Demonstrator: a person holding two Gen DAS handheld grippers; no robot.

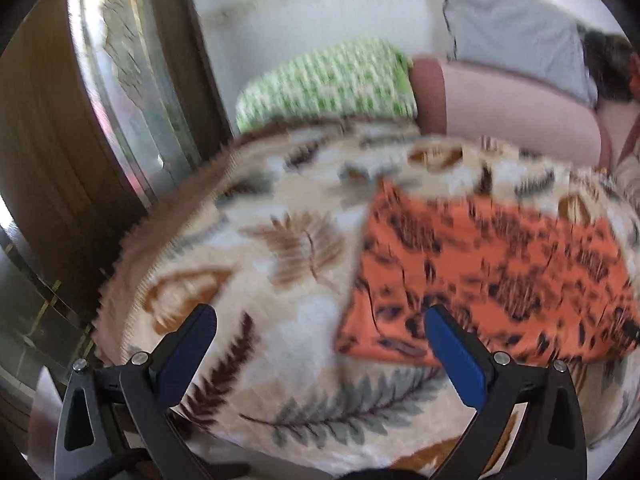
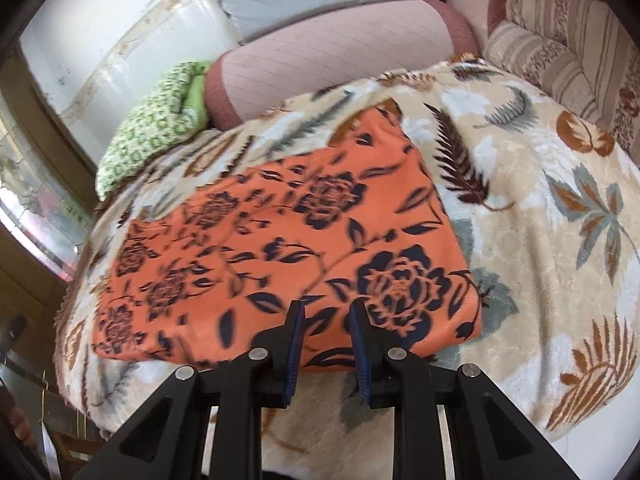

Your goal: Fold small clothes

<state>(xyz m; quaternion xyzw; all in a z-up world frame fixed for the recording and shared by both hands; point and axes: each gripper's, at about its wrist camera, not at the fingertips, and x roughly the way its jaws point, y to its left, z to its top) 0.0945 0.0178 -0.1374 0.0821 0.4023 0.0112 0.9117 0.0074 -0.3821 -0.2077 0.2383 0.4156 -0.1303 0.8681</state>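
An orange garment with dark flower print (image 2: 288, 256) lies flat as a folded rectangle on a cream leaf-patterned blanket (image 2: 552, 240). In the left wrist view the garment (image 1: 492, 272) lies to the right and is blurred. My left gripper (image 1: 320, 316) is wide open and empty, above the blanket, its right finger over the garment's near left corner. My right gripper (image 2: 326, 310) is over the garment's near edge, its jaws a narrow gap apart with nothing between them.
A green patterned pillow (image 2: 156, 128) and a pink pillow (image 2: 320, 68) lie at the far side of the bed. A striped cushion (image 2: 568, 52) sits at the far right. A window frame (image 1: 132, 80) and wall stand to the left, past the blanket's edge.
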